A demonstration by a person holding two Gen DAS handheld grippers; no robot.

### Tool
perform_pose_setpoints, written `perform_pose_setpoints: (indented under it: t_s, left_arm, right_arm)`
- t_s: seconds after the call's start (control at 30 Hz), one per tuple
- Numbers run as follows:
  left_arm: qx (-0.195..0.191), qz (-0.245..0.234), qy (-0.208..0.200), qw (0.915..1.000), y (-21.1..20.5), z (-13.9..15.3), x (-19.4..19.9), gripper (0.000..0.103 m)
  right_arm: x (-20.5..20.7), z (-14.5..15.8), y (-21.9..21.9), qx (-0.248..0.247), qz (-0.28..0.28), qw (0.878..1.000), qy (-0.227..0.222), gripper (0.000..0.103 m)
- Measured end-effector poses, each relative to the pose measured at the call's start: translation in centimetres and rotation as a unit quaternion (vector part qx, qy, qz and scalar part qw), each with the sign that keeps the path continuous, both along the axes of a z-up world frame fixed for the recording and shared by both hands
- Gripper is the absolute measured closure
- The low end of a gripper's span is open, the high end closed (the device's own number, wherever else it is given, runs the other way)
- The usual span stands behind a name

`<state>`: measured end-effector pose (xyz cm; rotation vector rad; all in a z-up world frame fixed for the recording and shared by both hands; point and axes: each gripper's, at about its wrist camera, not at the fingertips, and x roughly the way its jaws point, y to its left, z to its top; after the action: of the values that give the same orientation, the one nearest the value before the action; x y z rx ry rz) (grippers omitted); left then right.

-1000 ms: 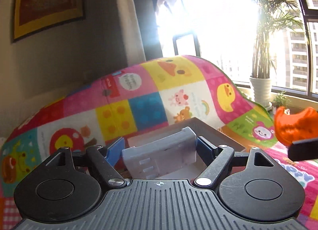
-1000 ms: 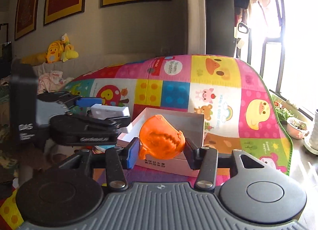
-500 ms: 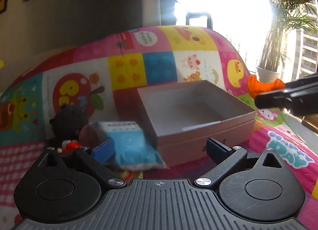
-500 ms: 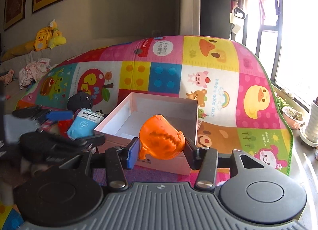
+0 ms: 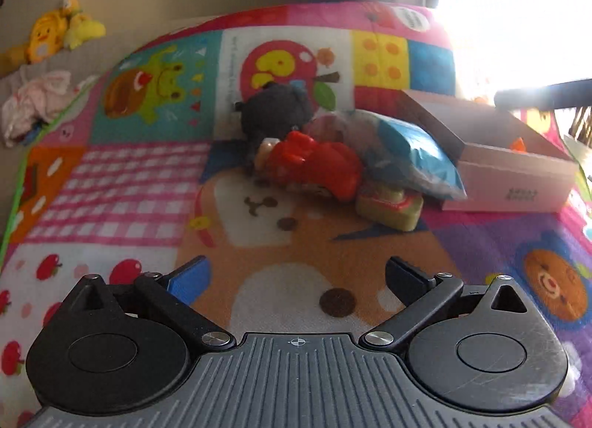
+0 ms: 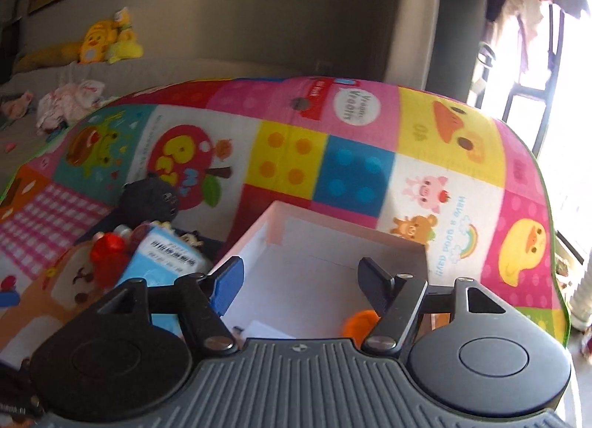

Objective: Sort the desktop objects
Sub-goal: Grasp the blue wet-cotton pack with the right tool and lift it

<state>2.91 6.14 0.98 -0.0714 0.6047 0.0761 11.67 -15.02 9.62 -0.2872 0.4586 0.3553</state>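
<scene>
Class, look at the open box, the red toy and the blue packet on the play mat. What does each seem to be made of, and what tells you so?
Box: probably cardboard, matt, pale pink; thin straight walls with sharp folded corners.
Red toy: likely moulded plastic, glossy; bright highlights on rounded shapes.
Blue packet: soft plastic film, it seems; it is puffed like a pillow, slightly shiny, with printed text on a white label.

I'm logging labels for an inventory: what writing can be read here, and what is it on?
"Vroom Vroom": white badge on the play mat, upside down.
"Have a good day": beside the rainbow on the mat, upside down.
Blue packet: printed lines, too blurred to read.
Box: small side print, unreadable.
</scene>
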Motion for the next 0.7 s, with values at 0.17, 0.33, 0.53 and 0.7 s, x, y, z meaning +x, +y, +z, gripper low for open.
perform_pose_setpoints:
  t_s: [0.17,0.33,0.53,0.7]
  left_arm:
    - [-0.086,0.105,-0.028,0.9904,3.2,-0.1,-0.9,0.000]
    - [-0.136,0.150,-0.060,0.9775,5.2,-0.1,-1.9,0.000]
    - [-0.148,0.162,-0.072,0.9730,5.6,-0.2,-2.3,0.000]
    - [-0.174,0.176,-0.073,0.9660,6.5,-0.5,-2.3,0.000]
  right_arm:
    - [-2.2,-2.3,5.3,-0.041,0.073,0.996,0.010,0.034]
    - [-0.7,-3.5,9.2,-0.055,0.087,0.995,0.008,0.034]
    - [2.7,-3.2,12.8,-0.062,0.084,0.995,-0.003,0.034]
    - [6.4,-4.7,14.1,-0.059,0.060,0.993,0.079,0.035]
